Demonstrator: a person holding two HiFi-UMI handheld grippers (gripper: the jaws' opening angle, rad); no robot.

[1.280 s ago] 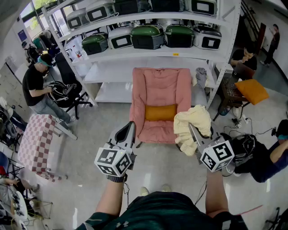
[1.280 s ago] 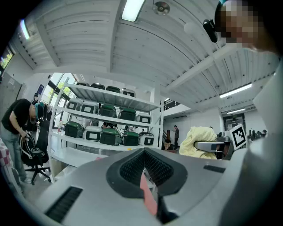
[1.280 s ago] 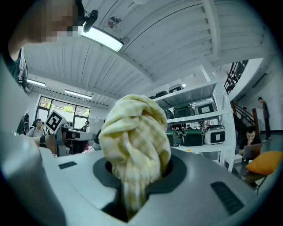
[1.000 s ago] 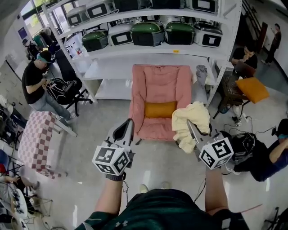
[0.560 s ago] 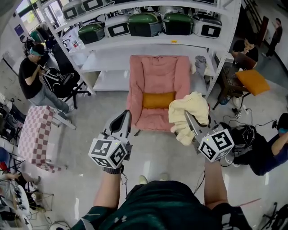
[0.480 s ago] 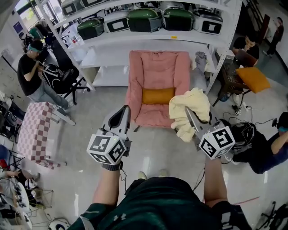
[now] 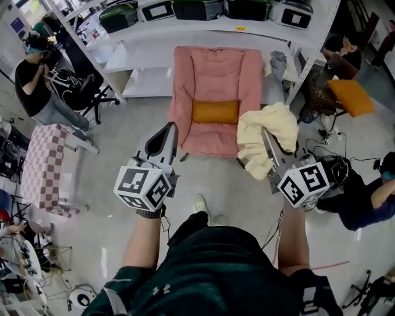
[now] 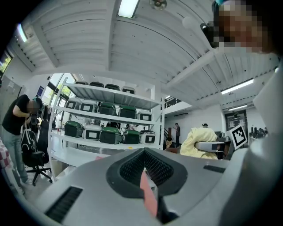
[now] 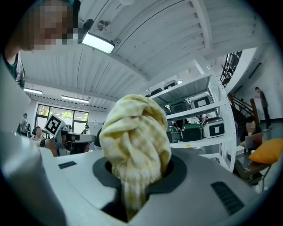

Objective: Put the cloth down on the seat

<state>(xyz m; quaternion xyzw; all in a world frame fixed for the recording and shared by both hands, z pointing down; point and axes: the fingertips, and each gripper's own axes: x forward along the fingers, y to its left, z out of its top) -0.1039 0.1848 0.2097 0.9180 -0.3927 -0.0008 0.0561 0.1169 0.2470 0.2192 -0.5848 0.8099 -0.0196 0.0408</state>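
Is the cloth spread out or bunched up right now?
Bunched up. The yellow cloth hangs as a crumpled wad pinched in the right gripper, not laid on the pink chair.

- cloth (image 7: 254,133): pale yellow, faint check weave w/ whiter lines, clearest in right gripper view.
- seat (image 7: 216,68): dusty pink all over, stitched grid on the back.
- cushion (image 7: 215,112) on seat: plain mustard-orange.
- left tongs (image 7: 168,131) & right tongs (image 7: 266,141): light grey bodies, black ribbed pads; cubes white w/ black square markers.
- shelf (image 7: 185,29): white.
- cases (image 7: 120,15) on shelf: some dark green, others grey/white w/ black panels.
- stool (image 7: 40,170), left: pink & white checks.
- 2nd cushion (image 7: 350,97), far right: orange.
- floor (image 7: 111,247): pale grey.
- shirt (image 7: 210,271) of wearer: dark green.
- bystander (image 7: 31,80), left: black tee, teal cap.
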